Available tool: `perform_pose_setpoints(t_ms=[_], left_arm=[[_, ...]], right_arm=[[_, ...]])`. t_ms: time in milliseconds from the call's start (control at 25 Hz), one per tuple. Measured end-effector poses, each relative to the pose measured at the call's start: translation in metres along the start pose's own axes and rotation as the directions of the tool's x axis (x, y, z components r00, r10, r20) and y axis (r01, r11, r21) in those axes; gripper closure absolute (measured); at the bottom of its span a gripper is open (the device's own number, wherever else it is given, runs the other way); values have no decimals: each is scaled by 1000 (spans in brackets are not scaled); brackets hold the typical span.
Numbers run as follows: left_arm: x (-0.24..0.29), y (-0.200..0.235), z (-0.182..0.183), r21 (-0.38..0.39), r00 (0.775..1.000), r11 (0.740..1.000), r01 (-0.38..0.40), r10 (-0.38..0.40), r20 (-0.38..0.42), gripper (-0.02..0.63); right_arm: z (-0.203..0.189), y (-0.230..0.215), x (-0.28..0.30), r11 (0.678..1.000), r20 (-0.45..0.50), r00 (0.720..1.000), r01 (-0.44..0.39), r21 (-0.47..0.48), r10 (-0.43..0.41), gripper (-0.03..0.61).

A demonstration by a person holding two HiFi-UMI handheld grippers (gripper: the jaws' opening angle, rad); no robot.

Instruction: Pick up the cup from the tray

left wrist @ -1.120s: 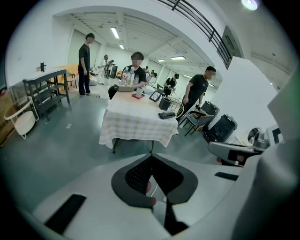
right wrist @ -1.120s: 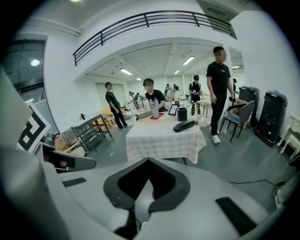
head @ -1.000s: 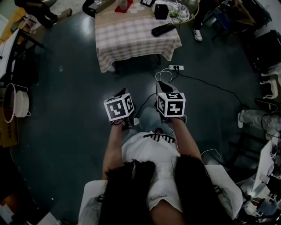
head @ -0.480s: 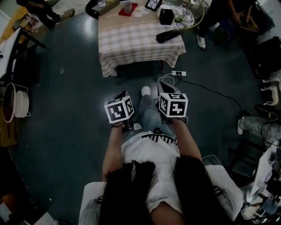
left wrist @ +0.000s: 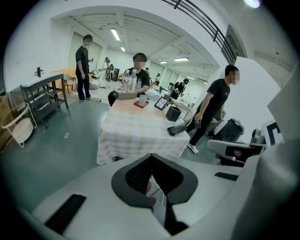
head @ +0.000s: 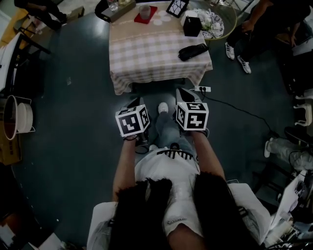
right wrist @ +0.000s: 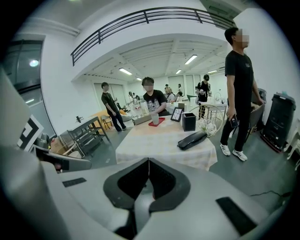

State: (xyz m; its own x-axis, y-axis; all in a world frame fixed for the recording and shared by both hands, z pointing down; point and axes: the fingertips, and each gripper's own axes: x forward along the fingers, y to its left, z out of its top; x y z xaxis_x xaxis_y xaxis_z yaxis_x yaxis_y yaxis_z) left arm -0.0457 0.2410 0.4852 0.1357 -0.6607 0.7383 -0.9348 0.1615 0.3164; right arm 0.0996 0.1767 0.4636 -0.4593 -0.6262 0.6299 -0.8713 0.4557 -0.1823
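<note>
Overhead, the head view gives the plan: left gripper point(head: 133, 104) and right gripper point(head: 182, 93) sit side by side above a dark, slightly glossy floor. Each carries a marker cube, and both are short of a table point(head: 156, 58) draped in checked cloth. Only that view shows the power strip point(head: 202, 89) and its cable on the floor.

The gripper views add what it lacks: people standing about the table, one seated behind it, and strip lights. A curved railing shows in the right gripper view.

- Left gripper view: black textured pads meet at the tip, jaws pressed together, nothing between.
- Right gripper view: pads closed along a thin vertical seam, likewise empty.
- Cup point(head: 145, 11): pale, upright on a flat red tray point(head: 140, 20) at the table's far edge, well apart from both grippers.
- Nearer on the cloth: a long black pouch point(head: 192, 51) and a black box point(head: 191, 26).
</note>
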Motion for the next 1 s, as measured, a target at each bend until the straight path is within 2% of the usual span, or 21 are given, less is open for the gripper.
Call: perform_pose_setpoints(t_ms=[160,320,480,640,800,1000], left_arm=[[30,4,26,-13,1000,1000,-12,12,-24,607],[54,8,54,-31,999,999,-33,31,-37,607],[79,8,84,-45,997,997,-57,55,-47,607],[107,12,119,-49,995,995,-92,89,-53,607],[131,9,146,-88,995,993,-85,80,-54,607],[154,9,182,-86,995,992,-95,93,-35,607]], right_arm=[[24,-12,29,999,-23,999,-27,22,28,571],[44,-25,64,1000,-48,998,-26,-16,26,571],[73,-46,102,999,-69,997,-28,-16,27,571],[108,-51,137,996,-74,995,-76,-37,73,571],[137,-51,167,990,-76,990,-120,-73,115,571],[164,-53,194,983,-77,984,-165,-84,159,570]])
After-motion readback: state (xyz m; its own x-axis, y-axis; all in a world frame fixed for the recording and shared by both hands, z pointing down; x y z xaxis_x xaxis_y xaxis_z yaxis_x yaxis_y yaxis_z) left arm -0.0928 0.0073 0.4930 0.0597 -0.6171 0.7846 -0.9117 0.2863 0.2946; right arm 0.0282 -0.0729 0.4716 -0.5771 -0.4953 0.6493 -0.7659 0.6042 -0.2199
